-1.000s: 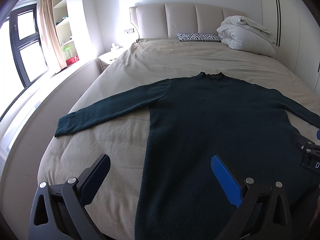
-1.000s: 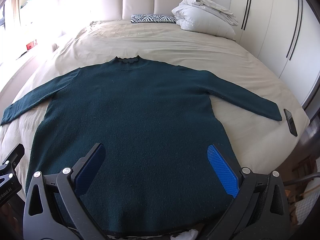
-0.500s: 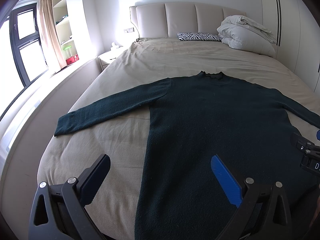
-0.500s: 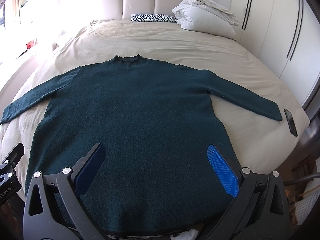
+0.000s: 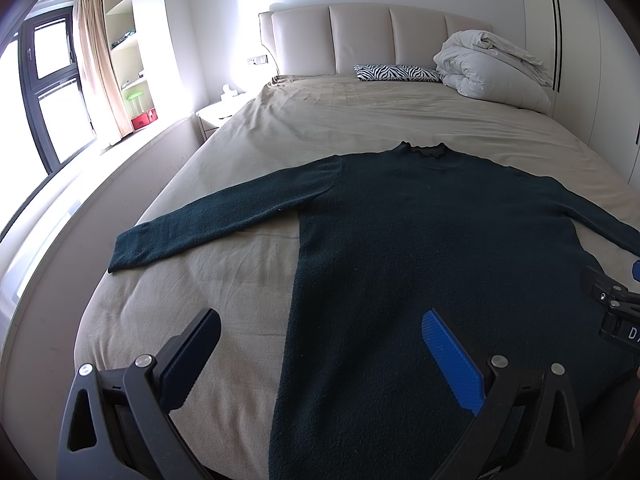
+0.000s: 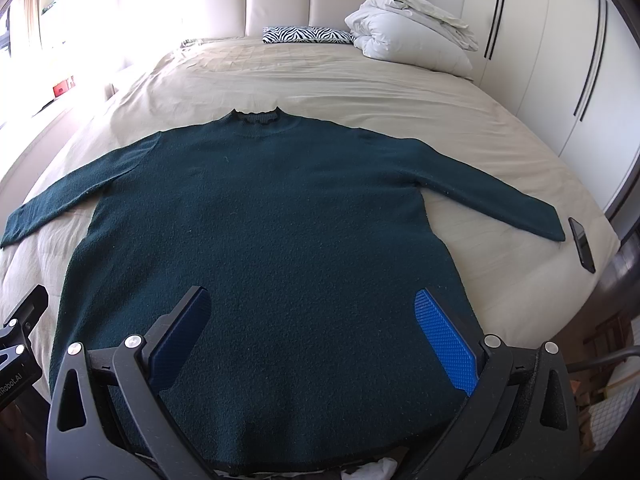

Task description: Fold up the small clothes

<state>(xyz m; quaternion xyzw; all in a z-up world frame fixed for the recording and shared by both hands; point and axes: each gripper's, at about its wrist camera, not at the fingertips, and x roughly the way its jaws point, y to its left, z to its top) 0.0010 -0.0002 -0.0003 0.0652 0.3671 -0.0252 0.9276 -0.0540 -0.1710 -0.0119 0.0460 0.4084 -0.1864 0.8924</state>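
The left gripper (image 5: 316,352) hangs wide open over the sweater's (image 6: 256,240) left side, holding nothing. The right gripper (image 6: 312,332) waits wide open over the bottom hem, likely ready to start a fold. The sweater is dark green and fuzzy (with a frilly collar). It lies flat near the foot edge of the bed (image 6: 360,92), sleeves spread toward both side edges.
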